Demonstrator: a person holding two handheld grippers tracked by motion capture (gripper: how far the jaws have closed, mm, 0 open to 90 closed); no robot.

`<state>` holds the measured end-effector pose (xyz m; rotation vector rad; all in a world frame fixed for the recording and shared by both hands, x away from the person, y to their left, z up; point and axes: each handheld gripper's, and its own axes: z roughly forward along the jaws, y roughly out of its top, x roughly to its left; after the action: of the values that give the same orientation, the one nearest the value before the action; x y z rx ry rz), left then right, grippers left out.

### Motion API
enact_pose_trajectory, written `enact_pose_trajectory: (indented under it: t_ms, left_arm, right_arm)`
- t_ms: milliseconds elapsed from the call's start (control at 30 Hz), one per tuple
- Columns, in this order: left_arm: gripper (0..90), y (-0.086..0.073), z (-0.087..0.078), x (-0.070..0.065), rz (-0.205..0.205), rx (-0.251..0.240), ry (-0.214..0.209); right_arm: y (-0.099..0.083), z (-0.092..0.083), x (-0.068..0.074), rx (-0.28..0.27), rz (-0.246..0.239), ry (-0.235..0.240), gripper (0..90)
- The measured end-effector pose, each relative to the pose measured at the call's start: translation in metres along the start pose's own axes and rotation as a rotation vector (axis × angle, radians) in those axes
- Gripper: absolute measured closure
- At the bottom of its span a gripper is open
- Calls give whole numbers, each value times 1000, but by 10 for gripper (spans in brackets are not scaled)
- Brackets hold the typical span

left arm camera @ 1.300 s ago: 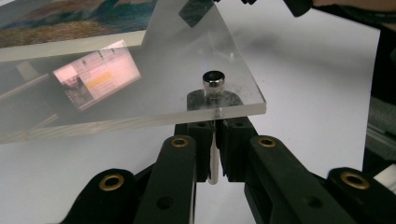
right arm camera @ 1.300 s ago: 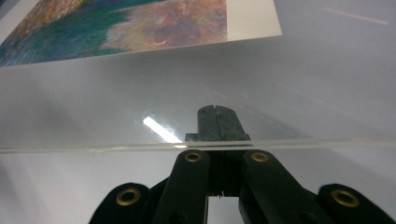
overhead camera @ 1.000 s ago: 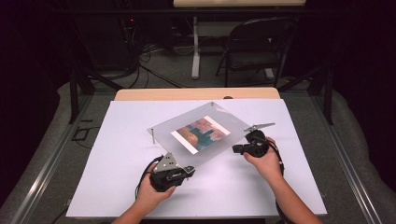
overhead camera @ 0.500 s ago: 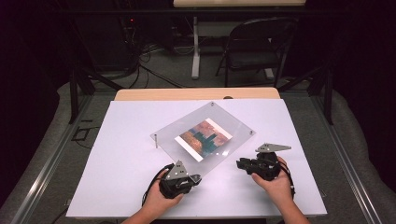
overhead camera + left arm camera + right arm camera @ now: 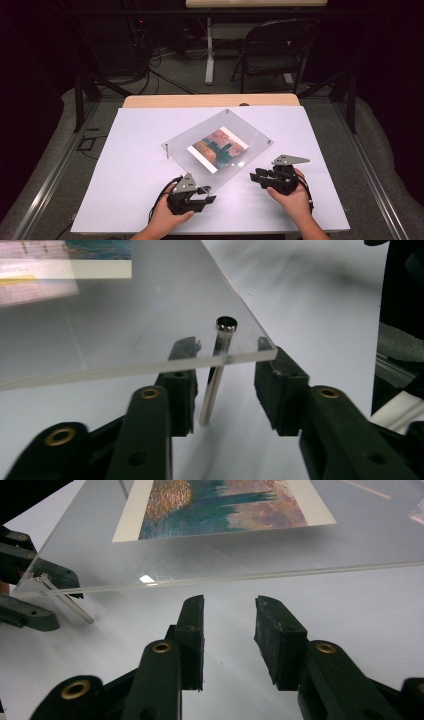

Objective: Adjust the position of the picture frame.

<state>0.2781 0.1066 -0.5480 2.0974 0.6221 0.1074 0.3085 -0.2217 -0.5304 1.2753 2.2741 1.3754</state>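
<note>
White table (image 5: 130, 165) in a dark room; we see the clear acrylic frame (image 5: 245, 131) with a colour print (image 5: 218, 148) raised on metal pegs mid-table. Left gripper (image 5: 224, 385): jaws apart, straddling the near corner peg (image 5: 216, 375), not touching it. Right gripper (image 5: 229, 630): jaws apart, empty, just short of the frame's edge

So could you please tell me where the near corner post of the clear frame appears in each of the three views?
High view: the post is at the frame's near corner, by the left gripper.
Left gripper view: centre, upright between the open jaws, under the corner.
Right gripper view: far left, slanting, with the left gripper's jaws around it.
Shared landmark: the print in the frame.
</note>
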Motion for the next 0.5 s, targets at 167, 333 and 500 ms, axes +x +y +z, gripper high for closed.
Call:
enact_pose_trajectory:
  t_ms: [167,333,500]
  left_arm:
    - [519,-6,-20,4,-34,-21,12]
    - [504,-15,-45,16,-71,-49,63]
    - [490,-20,-66,33,-115,-96,129]
  right_arm:
    - [0,0,2,1,-3,4,627]
    - [1,0,4,-3,-20,0,617]
    - [1,-1,5,-15,-18,-4,597]
